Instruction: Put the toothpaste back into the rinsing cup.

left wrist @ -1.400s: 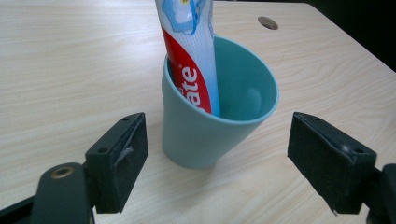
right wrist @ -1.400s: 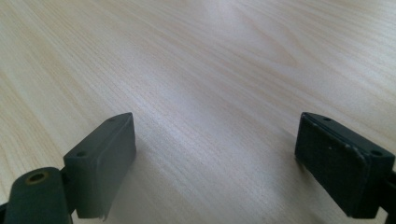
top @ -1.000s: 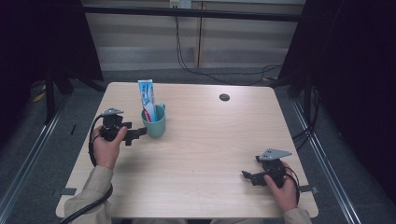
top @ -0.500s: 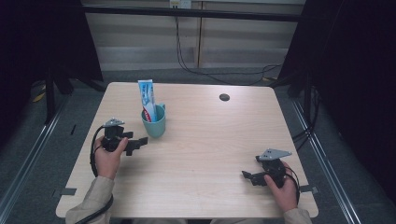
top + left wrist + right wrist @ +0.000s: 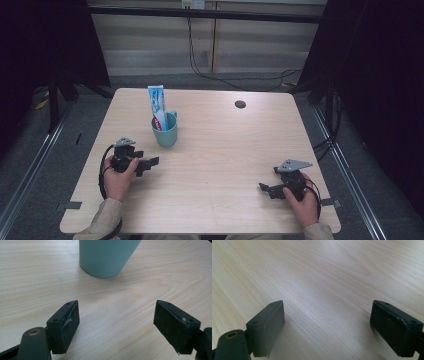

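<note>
Cup, teal, upright on left half of surface, toothpaste tube standing inside it, leaning against rim. Tube-in-cup part looks done; nothing obvious left, judging by layout. My left gripper low near surface, just short of cup, jaws spread, nothing between. My right gripper well apart at right front, jaws spread, empty. Small dark disc near far edge.
</note>
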Demonstrator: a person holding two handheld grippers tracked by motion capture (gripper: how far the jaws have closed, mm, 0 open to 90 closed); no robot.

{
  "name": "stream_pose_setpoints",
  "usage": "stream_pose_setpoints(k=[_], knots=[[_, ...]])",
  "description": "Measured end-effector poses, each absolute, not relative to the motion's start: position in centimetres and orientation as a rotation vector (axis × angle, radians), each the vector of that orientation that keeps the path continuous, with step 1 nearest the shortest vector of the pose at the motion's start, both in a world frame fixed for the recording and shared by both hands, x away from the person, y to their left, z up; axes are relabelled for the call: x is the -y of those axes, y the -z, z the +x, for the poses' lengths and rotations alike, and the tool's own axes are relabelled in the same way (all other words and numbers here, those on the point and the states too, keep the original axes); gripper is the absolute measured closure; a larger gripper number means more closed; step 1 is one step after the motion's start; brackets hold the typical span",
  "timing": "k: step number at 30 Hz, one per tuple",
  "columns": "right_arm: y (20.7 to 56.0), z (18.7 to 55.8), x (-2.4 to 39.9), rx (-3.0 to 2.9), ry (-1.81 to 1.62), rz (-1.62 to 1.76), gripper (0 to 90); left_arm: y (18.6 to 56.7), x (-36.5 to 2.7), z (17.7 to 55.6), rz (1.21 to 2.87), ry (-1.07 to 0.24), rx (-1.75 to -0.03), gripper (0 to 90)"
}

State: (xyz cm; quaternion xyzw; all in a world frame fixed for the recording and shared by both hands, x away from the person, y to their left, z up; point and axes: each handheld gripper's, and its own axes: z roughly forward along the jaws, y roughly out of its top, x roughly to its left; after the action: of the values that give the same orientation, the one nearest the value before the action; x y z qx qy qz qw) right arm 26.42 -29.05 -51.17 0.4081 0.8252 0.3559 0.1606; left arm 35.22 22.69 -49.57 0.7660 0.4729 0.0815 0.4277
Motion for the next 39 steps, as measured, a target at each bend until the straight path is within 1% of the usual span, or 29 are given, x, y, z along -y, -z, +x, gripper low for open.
stream_pose_setpoints(k=[9, 16, 24, 35, 39], knots=[[51.2, 26.4, 29.1, -2.357, -1.017, 1.166, 12.1, 50.6, -22.9, 34.4, 1.940, -0.231, -1.186, 20.7], [51.2, 26.4, 29.0, -2.357, -1.017, 1.166, 12.1, 50.9, -23.0, 33.9, 1.941, -0.261, -1.154, 20.5], [51.2, 26.4, 29.0, -2.357, -1.017, 1.166, 12.1, 50.9, -22.5, 33.5, 1.997, -0.307, -1.112, 17.9], [51.2, 26.4, 29.0, -2.357, -1.017, 1.165, 12.1, 51.0, -22.1, 33.4, 2.015, -0.320, -1.102, 16.2], [51.2, 26.4, 29.0, -2.357, -1.017, 1.166, 12.1, 51.0, -21.8, 33.3, 2.056, -0.357, -1.082, 15.0]])
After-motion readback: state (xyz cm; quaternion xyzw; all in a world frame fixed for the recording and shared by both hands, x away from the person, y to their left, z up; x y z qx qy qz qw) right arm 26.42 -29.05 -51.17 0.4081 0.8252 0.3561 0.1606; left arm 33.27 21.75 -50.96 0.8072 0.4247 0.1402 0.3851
